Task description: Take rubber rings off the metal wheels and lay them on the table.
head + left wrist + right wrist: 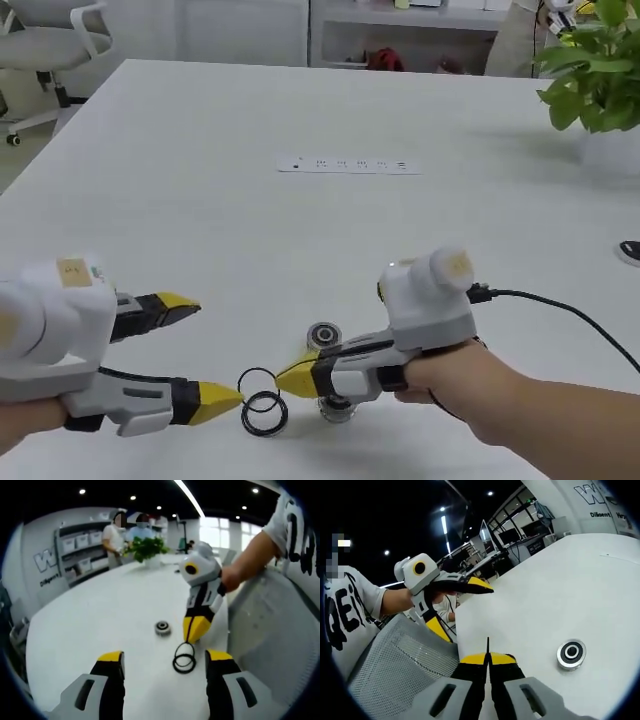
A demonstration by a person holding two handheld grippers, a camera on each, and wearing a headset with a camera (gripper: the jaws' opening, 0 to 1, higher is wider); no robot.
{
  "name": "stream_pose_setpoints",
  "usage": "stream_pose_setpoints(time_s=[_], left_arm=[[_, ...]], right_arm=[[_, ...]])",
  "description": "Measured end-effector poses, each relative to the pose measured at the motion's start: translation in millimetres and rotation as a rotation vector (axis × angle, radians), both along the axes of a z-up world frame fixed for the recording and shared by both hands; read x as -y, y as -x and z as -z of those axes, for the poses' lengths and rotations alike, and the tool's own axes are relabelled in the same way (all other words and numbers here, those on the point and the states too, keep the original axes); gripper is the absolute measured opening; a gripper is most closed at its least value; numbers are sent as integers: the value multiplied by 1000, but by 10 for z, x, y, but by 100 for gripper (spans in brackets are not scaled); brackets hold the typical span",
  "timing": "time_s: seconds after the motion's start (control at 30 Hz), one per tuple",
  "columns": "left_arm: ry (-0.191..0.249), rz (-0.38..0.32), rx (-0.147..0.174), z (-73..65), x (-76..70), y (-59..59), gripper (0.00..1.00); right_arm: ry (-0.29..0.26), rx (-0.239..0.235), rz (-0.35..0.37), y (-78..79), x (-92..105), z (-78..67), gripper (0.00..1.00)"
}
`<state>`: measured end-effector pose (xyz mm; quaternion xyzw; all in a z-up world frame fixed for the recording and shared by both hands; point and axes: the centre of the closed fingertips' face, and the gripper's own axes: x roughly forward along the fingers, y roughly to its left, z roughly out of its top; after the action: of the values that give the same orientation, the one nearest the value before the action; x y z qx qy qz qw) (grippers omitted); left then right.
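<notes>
Near the table's (300,230) front edge, my right gripper (290,377) is shut on a thin black rubber ring (240,382) that hangs from its yellow tip. A second ring (247,420) lies flat on the table just below it. One metal wheel (323,335) sits just behind the right gripper; another wheel (335,407) stands partly hidden under it. My left gripper (195,350) is open to the left of the rings, holding nothing. In the right gripper view the right gripper (488,657) is shut, the ring (487,645) edge-on, a wheel (571,653) to the right. The left gripper (165,660) faces the rings (184,672).
A white power strip (350,165) lies mid-table. A potted plant (595,60) stands at the far right corner, an office chair (50,40) beyond the far left. A black cable (560,305) trails from the right gripper. A mesh chair (395,670) stands by the table's edge.
</notes>
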<state>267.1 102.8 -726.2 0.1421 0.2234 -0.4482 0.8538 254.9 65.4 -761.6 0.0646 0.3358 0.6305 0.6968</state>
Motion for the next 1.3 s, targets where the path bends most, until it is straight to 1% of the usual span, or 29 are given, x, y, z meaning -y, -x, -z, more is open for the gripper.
stream_pose_setpoints(time_s=[0.13, 0.3, 0.5, 0.7, 0.87, 1.2, 1.3], left_arm=[[-3, 2, -9, 40, -5, 26, 67], [-4, 3, -17, 65, 7, 40, 66], [-6, 9, -23, 86, 32, 54, 66], [-9, 13, -28, 101, 53, 70, 66], [-10, 10, -32, 114, 46, 84, 66], [-11, 3, -32, 112, 16, 84, 66], [-10, 5, -30, 105, 22, 83, 66]], right_arm=[[18, -5, -11, 48, -7, 67, 0], [26, -16, -14, 60, -8, 96, 0], [47, -15, -11, 52, 9, 157, 0], [62, -24, -3, 45, 32, 202, 0], [74, -13, 5, 20, 53, 229, 0], [100, 14, 12, -13, 73, 265, 10], [107, 19, 16, -23, 81, 269, 17]])
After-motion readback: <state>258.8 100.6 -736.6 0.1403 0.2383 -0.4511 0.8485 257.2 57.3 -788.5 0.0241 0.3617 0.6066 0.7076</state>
